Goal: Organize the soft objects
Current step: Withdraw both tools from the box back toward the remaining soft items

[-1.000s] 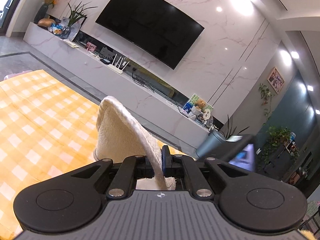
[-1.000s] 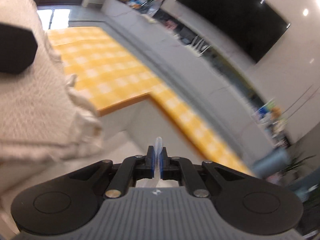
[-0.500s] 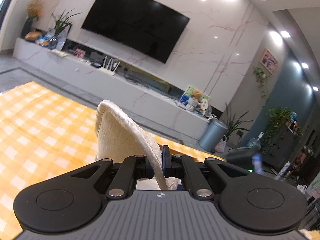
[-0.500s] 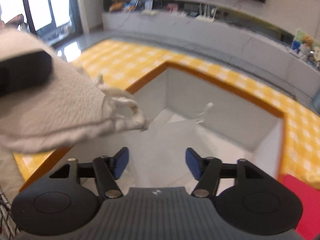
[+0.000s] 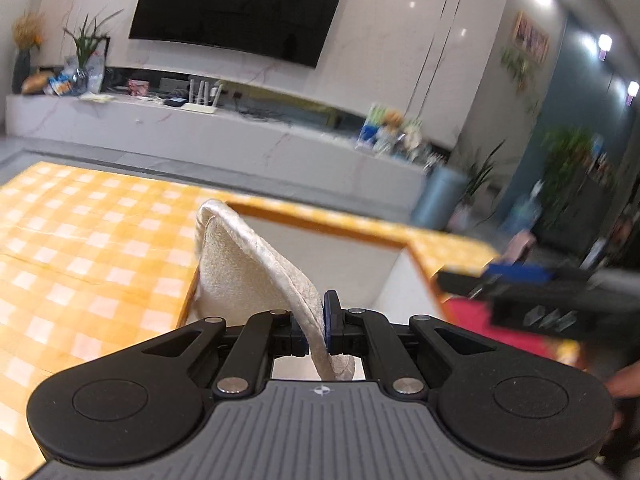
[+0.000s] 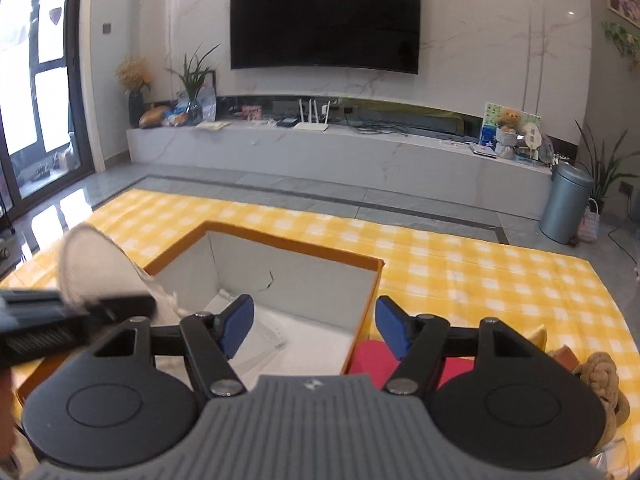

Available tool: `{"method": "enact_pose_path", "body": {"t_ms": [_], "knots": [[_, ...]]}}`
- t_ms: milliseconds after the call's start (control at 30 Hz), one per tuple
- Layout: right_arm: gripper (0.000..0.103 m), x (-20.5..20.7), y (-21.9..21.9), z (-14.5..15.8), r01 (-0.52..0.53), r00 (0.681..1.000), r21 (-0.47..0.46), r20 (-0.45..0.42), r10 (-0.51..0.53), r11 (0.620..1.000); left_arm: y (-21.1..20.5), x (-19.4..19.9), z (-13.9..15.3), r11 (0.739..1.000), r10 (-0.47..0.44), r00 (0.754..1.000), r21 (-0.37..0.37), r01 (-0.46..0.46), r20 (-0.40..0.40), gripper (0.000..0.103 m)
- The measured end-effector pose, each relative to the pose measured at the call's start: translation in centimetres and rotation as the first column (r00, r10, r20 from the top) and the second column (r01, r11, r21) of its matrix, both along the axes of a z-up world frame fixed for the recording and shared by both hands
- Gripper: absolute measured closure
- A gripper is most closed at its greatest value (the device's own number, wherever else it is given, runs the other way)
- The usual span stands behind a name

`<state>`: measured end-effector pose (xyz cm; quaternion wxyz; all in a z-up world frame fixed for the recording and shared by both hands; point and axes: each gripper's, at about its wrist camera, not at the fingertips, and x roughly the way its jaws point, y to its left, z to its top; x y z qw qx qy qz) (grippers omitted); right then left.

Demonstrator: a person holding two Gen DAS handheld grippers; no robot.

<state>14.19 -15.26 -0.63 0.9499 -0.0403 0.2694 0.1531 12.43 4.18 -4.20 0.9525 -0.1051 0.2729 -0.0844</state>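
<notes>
A cream terry cloth (image 5: 248, 264) stands up from my left gripper (image 5: 316, 320), which is shut on its edge. The cloth hangs over the near left corner of an orange-rimmed box (image 5: 320, 220) with white walls. In the right wrist view the same cloth (image 6: 96, 264) and the left gripper (image 6: 80, 304) sit at the left, beside the box (image 6: 292, 240). My right gripper (image 6: 314, 326) is open above the box's near right part, with nothing between its blue pads. It shows blurred at the right of the left wrist view.
The box sits on a yellow checked cloth (image 6: 460, 272) on the floor. A red soft item (image 6: 372, 360), a yellow piece (image 6: 538, 338) and a brown knotted toy (image 6: 604, 376) lie right of the box. White paper (image 6: 260, 332) lies inside it. A grey bin (image 6: 566, 208) stands far right.
My right gripper has opened, letting go of a thin clear piece, and rolled level over the box. The left gripper carried the cloth right, to the box's corner.
</notes>
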Motion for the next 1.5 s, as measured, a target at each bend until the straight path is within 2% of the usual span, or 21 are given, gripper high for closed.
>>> {"method": "enact_pose_path", "body": {"t_ms": [67,167,200,267,300,333,400,533,700,867,1000,1067,1133,1233,1367,1500], "knots": [[0.036,-0.2,0.1,0.0,0.034,0.999,0.020,0.016,-0.034,0.999,-1.0,0.2,-0.7,0.996,0.042,0.999,0.084,-0.041,-0.010,0.095],[0.037,-0.6,-0.6,-0.2,0.083,0.996,0.073,0.006,-0.084,0.994,-2.5,0.4,-1.7,0.981,0.063,0.998,0.186,-0.056,-0.030,0.095],[0.037,-0.6,-0.6,-0.3,0.093,0.996,0.094,-0.003,-0.093,0.991,-2.8,0.4,-1.8,0.976,0.067,0.998,0.208,-0.061,-0.022,0.092],[0.039,-0.8,-1.0,-0.5,0.129,0.992,0.137,-0.007,-0.129,0.982,-2.9,0.1,-1.7,0.974,0.083,0.997,0.214,-0.080,-0.004,0.080],[0.039,-0.9,-1.2,-0.5,0.151,0.988,0.154,-0.005,-0.152,0.976,-2.7,-0.2,-1.5,0.974,0.096,0.995,0.203,-0.096,0.011,0.059],[0.039,-1.1,-1.4,-0.5,0.175,0.984,0.166,-0.002,-0.177,0.970,-2.5,-0.5,-1.2,0.975,0.116,0.993,0.186,-0.120,0.033,0.029],[0.039,-1.5,-1.7,-0.3,0.213,0.976,0.172,0.005,-0.217,0.962,-1.7,-1.0,-0.6,0.976,0.173,0.982,0.122,-0.181,0.069,0.010],[0.039,-2.1,-2.3,-0.1,0.243,0.969,0.200,-0.001,-0.248,0.949,0.7,-0.6,0.3,0.964,0.261,0.965,-0.048,-0.261,0.000,0.009],[0.039,-2.6,-2.7,0.1,0.258,0.965,0.210,-0.002,-0.263,0.943,3.2,-0.8,1.1,0.942,0.305,0.952,-0.144,-0.302,-0.004,0.009],[0.039,-3.1,-3.1,0.5,0.222,0.974,0.245,-0.008,-0.226,0.944,4.8,-1.5,2.0,0.903,0.353,0.936,-0.260,-0.342,-0.008,0.008],[0.036,-3.9,-3.2,1.2,0.157,0.987,0.213,0.008,-0.162,0.964,4.5,-2.1,3.0,0.899,0.354,0.935,-0.281,-0.336,0.016,0.007],[0.026,-4.2,-3.0,1.4,0.079,0.997,0.146,-0.002,-0.079,0.986,4.2,-2.6,3.7,0.898,0.336,0.941,-0.312,-0.311,0.031,0.005],[0.024,-5.1,-2.9,1.6,0.045,0.998,0.062,0.034,-0.048,0.997,3.5,-3.1,4.6,0.909,0.318,0.946,-0.305,-0.285,0.064,0.004],[0.016,-5.9,-3.7,2.0,0.047,0.996,-0.015,0.071,-0.046,0.999,1.9,-3.9,6.0,0.933,0.282,0.952,-0.268,-0.242,0.122,0.004],[0.005,-6.5,-6.5,3.0,0.082,0.992,-0.039,0.099,-0.078,0.996,-0.4,-4.8,7.5,0.955,0.211,0.960,-0.248,-0.162,0.184,0.003],[0.003,-7.8,-10.5,4.1,0.175,0.977,-0.053,0.129,-0.167,0.983,-3.3,-5.6,8.4,0.973,0.151,0.961,-0.207,-0.102,0.233,0.000]]}}
